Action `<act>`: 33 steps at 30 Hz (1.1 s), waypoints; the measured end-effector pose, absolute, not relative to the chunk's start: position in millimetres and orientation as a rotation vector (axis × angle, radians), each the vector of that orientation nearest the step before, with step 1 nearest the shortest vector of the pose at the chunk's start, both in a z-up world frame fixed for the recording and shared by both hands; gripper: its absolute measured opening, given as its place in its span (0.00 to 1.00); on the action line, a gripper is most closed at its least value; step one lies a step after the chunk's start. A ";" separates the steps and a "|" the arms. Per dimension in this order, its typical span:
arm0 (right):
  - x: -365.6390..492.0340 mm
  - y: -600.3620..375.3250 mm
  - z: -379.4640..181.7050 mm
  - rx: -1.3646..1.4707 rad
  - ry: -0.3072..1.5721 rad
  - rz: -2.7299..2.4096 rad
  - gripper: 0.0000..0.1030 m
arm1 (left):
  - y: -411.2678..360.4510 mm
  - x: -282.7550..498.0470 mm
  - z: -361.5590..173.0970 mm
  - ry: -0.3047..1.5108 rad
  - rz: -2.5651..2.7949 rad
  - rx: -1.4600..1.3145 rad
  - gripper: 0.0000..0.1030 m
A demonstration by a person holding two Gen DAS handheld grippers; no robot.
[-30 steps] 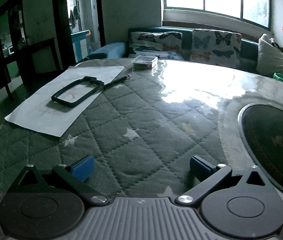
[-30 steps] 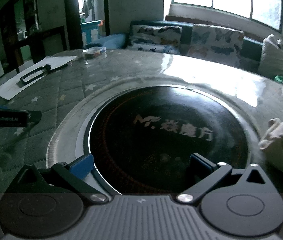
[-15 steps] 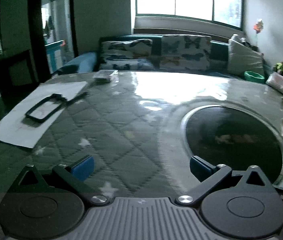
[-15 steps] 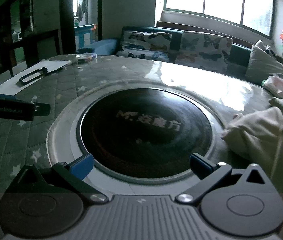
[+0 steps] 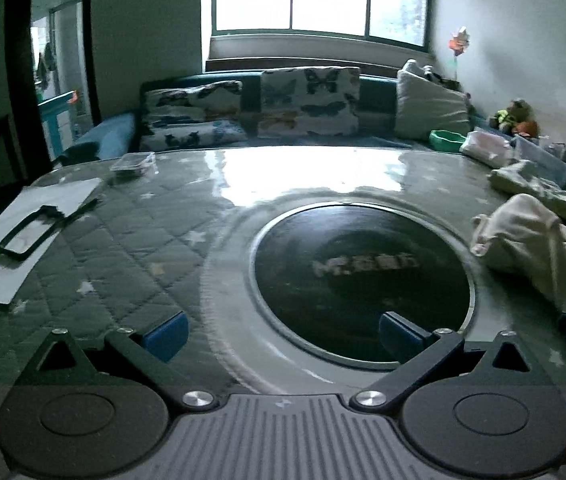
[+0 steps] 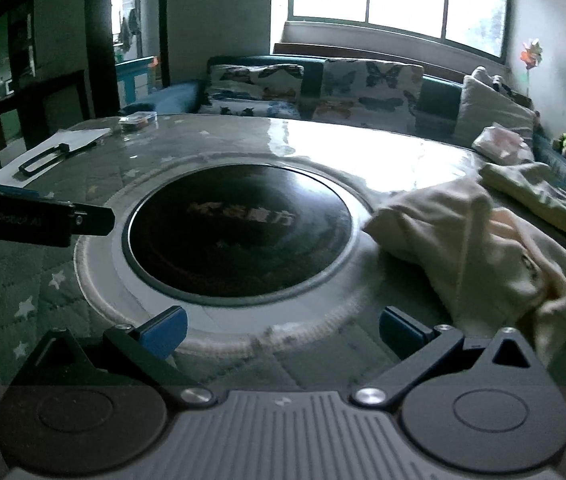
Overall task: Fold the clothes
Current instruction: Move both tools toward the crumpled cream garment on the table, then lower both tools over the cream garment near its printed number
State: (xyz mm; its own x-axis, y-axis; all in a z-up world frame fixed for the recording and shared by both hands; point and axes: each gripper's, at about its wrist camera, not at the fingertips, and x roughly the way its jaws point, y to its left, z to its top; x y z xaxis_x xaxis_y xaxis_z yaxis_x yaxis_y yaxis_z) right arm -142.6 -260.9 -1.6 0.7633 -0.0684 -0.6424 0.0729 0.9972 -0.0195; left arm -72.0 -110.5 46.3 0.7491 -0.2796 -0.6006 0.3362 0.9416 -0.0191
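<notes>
A crumpled cream garment (image 6: 479, 248) lies on the right side of the table, beside the black round hob (image 6: 239, 232). It also shows in the left wrist view (image 5: 531, 248). A second pale garment (image 6: 539, 192) lies behind it. My right gripper (image 6: 281, 330) is open and empty, low over the table, with the cream garment just to its right. My left gripper (image 5: 281, 330) is open and empty over the front rim of the hob (image 5: 363, 272). The left gripper's body (image 6: 35, 220) shows at the left of the right wrist view.
The quilted green table cover (image 5: 123, 248) carries a white paper (image 5: 11, 240) with a black frame (image 5: 29, 232) and a pen at the left. A small clear box (image 5: 133, 162) sits at the back. A sofa with butterfly cushions (image 5: 307, 100) stands behind the table.
Both grippers have swung to the right. The hob has come under the left gripper, and the cream garment has come nearer the right gripper. Both stay open.
</notes>
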 end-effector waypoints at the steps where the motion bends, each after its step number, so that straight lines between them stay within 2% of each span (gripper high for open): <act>1: -146.3 -263.6 -1.3 0.011 0.697 -0.084 1.00 | -113.6 -74.0 46.7 0.641 -0.346 0.093 1.00; 33: -205.9 -324.0 3.3 0.061 0.674 -0.253 1.00 | -197.4 -101.5 54.8 0.634 -0.513 0.199 1.00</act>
State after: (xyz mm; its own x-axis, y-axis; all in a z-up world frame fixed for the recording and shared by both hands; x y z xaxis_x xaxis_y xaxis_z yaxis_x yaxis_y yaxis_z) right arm -205.9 -324.0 3.3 0.7515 -0.2121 -0.6247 0.2518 0.9674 -0.0256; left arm -101.5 -197.4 54.8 0.6868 -0.3953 -0.6099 0.5143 0.8573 0.0235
